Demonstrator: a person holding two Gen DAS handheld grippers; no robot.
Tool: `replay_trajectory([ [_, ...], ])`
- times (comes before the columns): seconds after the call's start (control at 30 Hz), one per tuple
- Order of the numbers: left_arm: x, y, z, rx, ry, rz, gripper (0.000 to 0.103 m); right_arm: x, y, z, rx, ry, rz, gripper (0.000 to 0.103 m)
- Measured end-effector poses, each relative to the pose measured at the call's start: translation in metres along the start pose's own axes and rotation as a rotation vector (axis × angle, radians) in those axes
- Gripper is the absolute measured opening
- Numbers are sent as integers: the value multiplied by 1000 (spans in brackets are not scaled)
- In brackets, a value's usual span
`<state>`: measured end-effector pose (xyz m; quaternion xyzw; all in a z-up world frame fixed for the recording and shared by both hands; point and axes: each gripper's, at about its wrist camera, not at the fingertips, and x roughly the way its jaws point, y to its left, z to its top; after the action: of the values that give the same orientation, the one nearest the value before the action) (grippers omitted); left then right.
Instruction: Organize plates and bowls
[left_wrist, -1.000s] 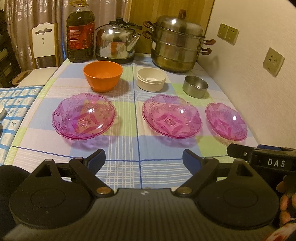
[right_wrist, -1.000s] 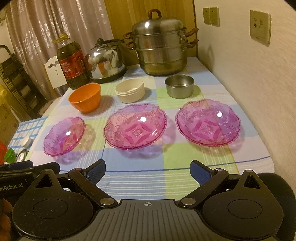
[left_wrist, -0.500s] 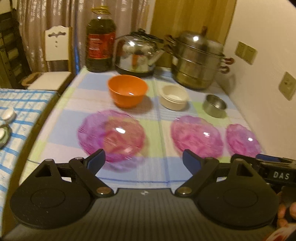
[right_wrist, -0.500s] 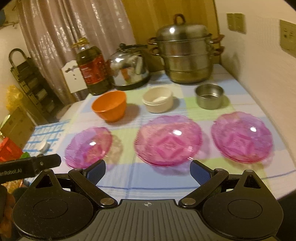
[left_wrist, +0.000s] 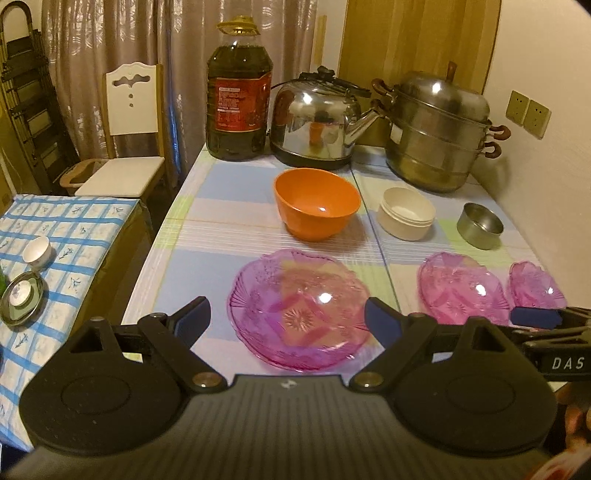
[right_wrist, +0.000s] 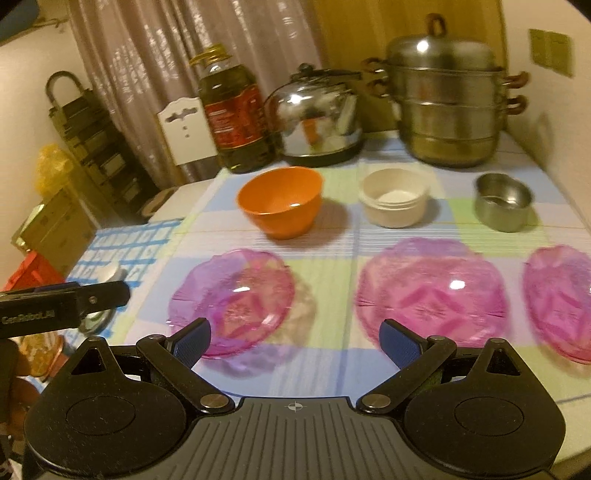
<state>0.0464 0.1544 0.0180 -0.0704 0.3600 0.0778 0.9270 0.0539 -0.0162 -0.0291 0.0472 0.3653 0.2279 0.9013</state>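
Three pink plates of clear, pressed-pattern plastic with scalloped rims lie flat in a near row on the worktop (left_wrist: 207, 236), which wears a pastel checked cloth. The left pink plate (left_wrist: 301, 308) is round and shallow, lying just ahead of the left gripper (left_wrist: 287, 317). The middle pink plate (left_wrist: 463, 291) and the right pink plate (left_wrist: 535, 284) lie apart from it and from each other.

Behind them, a second row: a smooth orange bowl (left_wrist: 317, 201), deep and round; a cream bowl (left_wrist: 406, 212), low and straight-walled, seemingly a stacked pair; a small steel bowl (left_wrist: 479, 224), shiny and cylindrical. All stand upright, mouths up, none touching.

Left gripper hovers low over the near edge, level, jaws released and wide, holding nothing. Right gripper (right_wrist: 297, 341) likewise hovers, jaws spread apart and empty, aimed between the left and middle plates; this view is motion-blurred.

Far edge: an oil bottle (left_wrist: 238, 92), a steel kettle (left_wrist: 317, 122), a stacked steel steamer pot (left_wrist: 439, 129).
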Motion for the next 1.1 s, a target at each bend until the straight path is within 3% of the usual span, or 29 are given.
replay_trajectory([
  [0.27, 41, 29, 5, 36, 28, 12, 89, 46, 8, 7, 25, 12, -7, 97],
  [0.37, 61, 39, 7, 46, 62, 2, 87, 64, 7, 7, 37, 23, -10, 85],
  [0.57, 97, 50, 7, 56, 102, -31, 82, 101, 1, 6, 57, 62, -27, 72],
  [0.8, 132, 54, 2, 65, 164, -46, 64, 130, -7, 4, 85, 89, -30, 60],
  [0.97, 148, 60, -1, 47, 190, -52, 57, 148, -9, 2, 93, 118, -38, 54],
  [1.1, 156, 66, -3, 34, 210, -44, 44, 158, -8, 0, 102, 134, -38, 49],
])
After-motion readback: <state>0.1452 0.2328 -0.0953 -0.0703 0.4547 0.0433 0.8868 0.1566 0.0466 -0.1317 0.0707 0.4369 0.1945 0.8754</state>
